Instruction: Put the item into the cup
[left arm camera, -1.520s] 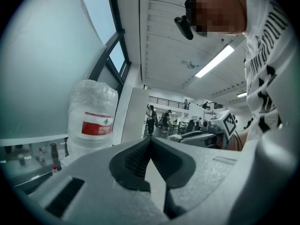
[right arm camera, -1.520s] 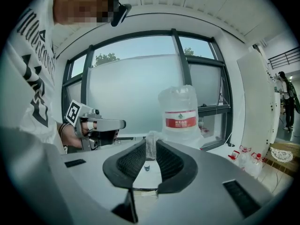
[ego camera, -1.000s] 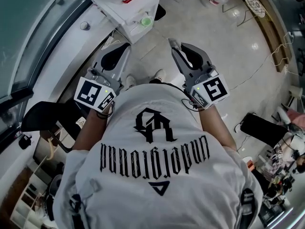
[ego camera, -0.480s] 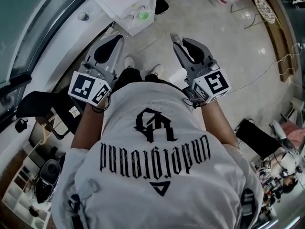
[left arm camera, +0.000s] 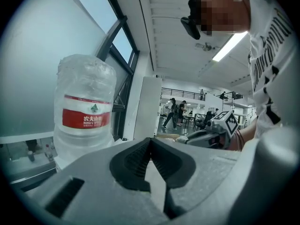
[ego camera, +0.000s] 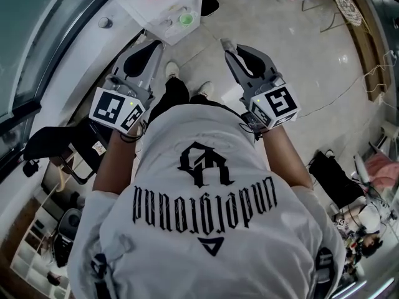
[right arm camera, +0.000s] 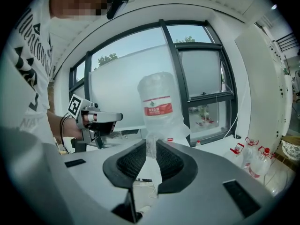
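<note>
- Both your hands have drifted a little up the head view since a second ago. The left gripper [ego camera: 151,45] and right gripper [ego camera: 229,51] went together, the white table [ego camera: 146,11] slid up with them, and your shoes now show between your arms
- You look to be stepping up to the table with the load already in hand, so the drop itself hasn't begun and neither gripper is over the target yet
- One white table, cluttered, sits at the top of the head view
- One big water jug [left arm camera: 83,107] with a red label stands ahead of you, seen in both gripper views
- Two grippers are held out side by side, well apart from each other
- On the left gripper the jaws meet tip to tip, with nothing between them
- On the right gripper the jaws are partly closed and pinched on the load
- One small green round thing [ego camera: 185,19] lies near the table's near edge. It is most likely the cup — too small to be sure
- One item [ego camera: 225,43], small, pale and translucent, is held at the right gripper's tips, well apart from the green round thing
</note>
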The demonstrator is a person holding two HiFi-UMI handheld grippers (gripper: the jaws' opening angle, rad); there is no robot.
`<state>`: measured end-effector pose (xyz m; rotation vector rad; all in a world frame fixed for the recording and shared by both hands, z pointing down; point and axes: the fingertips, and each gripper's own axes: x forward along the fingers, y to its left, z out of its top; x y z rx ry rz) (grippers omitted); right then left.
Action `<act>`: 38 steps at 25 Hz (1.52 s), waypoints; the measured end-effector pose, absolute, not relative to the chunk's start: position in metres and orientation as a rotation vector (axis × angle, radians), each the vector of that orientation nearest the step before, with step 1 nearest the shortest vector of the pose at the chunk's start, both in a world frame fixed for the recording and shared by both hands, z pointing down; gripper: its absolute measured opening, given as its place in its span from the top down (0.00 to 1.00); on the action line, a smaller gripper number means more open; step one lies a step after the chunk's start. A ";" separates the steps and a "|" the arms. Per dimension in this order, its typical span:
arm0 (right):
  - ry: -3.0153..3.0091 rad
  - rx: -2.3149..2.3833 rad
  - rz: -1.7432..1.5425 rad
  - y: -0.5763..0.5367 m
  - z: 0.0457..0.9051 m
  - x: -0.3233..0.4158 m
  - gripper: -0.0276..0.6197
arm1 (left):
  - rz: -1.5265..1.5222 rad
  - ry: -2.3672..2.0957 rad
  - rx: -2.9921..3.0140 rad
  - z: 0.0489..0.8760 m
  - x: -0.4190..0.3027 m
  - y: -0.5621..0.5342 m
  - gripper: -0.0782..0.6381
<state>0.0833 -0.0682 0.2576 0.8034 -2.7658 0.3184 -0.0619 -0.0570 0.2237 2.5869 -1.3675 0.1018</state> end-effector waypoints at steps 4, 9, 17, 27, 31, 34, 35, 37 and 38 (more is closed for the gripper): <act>-2.745 0.829 0.363 -0.079 0.269 0.075 0.85 | 0.122 -1.332 2.567 0.238 -0.068 -0.065 0.87; -2.698 0.834 0.406 -0.094 0.294 0.062 0.85 | 0.151 -1.253 2.544 0.267 -0.065 -0.077 0.87; -2.638 0.821 0.454 -0.121 0.339 0.044 0.85 | 0.230 -1.149 2.545 0.316 -0.060 -0.098 0.87; -2.547 0.767 0.482 -0.143 0.419 0.019 0.85 | 0.332 -1.069 2.490 0.388 -0.068 -0.124 0.87; -2.539 0.762 0.504 -0.158 0.443 0.007 0.85 | 0.356 -1.060 2.472 0.417 -0.071 -0.137 0.87; -2.526 0.766 0.511 -0.168 0.461 0.003 0.85 | 0.384 -1.058 2.458 0.438 -0.072 -0.148 0.87; -2.517 0.763 0.505 -0.172 0.468 0.003 0.85 | 0.392 -1.059 2.456 0.445 -0.071 -0.153 0.87; -2.494 0.749 0.471 -0.179 0.483 0.003 0.85 | 0.409 -1.059 2.456 0.460 -0.066 -0.161 0.87; -2.483 0.739 0.450 -0.182 0.491 0.002 0.85 | 0.416 -1.057 2.455 0.468 -0.064 -0.165 0.87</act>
